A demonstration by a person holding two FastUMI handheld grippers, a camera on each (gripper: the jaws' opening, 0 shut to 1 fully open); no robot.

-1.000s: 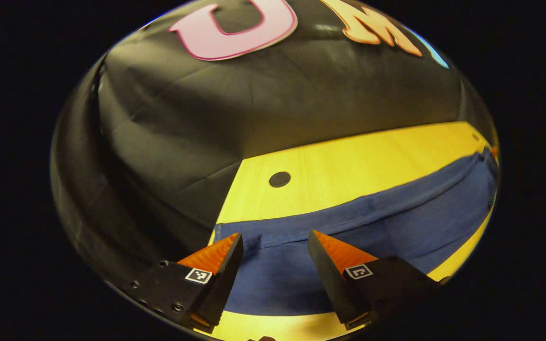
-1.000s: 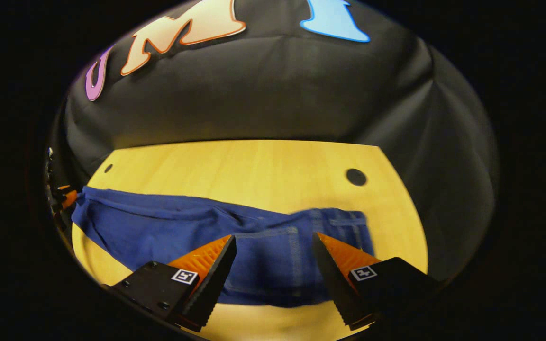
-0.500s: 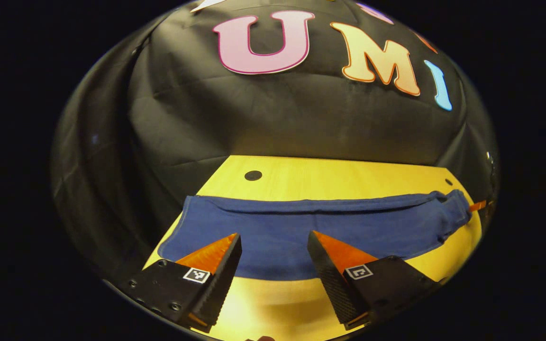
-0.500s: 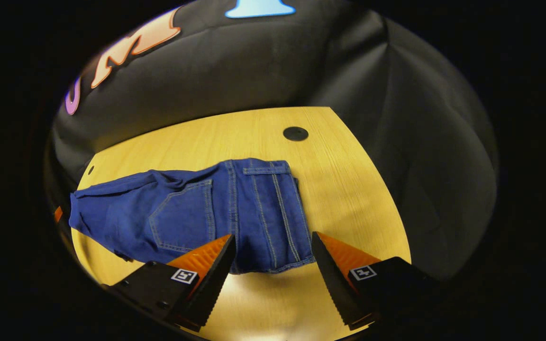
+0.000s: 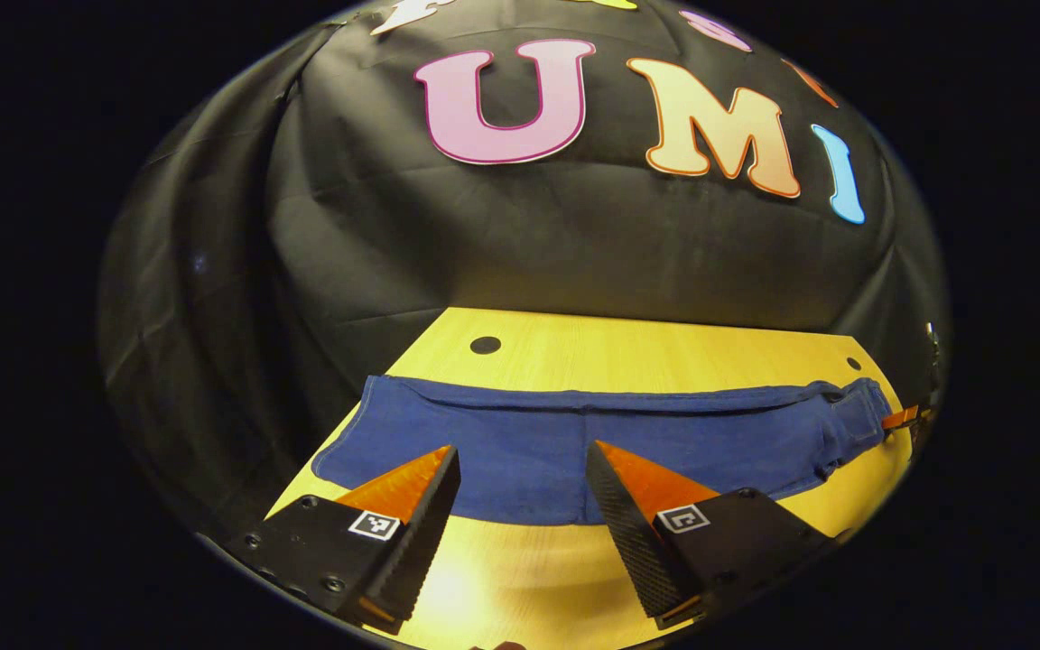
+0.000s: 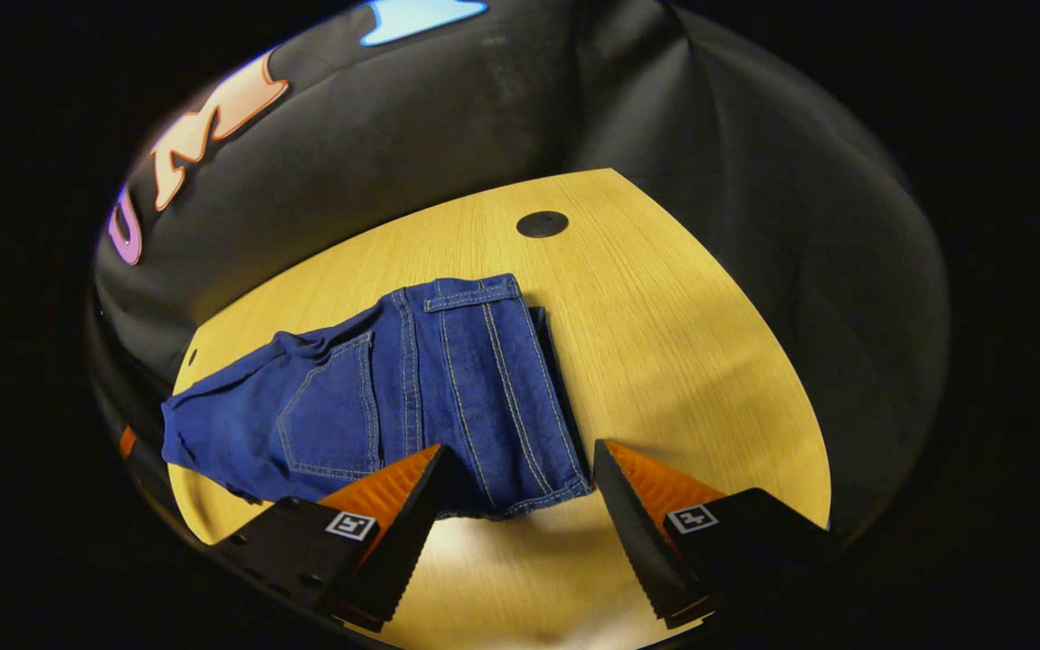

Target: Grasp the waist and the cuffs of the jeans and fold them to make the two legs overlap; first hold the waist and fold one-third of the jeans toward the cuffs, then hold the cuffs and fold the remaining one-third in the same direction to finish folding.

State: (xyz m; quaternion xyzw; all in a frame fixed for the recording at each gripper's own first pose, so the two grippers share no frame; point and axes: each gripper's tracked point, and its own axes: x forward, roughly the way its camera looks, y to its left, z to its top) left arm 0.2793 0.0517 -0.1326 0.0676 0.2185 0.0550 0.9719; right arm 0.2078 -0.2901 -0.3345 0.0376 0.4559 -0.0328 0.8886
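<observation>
Both claws have backed off since a second ago: left claw and right claw hang wide, empty. Jeans lie flat on the tabletop, legs overlapped, waist at 12 o'clock of the right claw; waist fold comes next.

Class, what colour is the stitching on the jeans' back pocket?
Pale, whitish stitching on the dark blue jeans, outlining the back pocket; clearest in the right gripper view.

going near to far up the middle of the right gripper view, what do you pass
right gripper → bare strip of wooden table → waist end of the jeans → more bare table → round black hole cover → black cloth wall
</observation>
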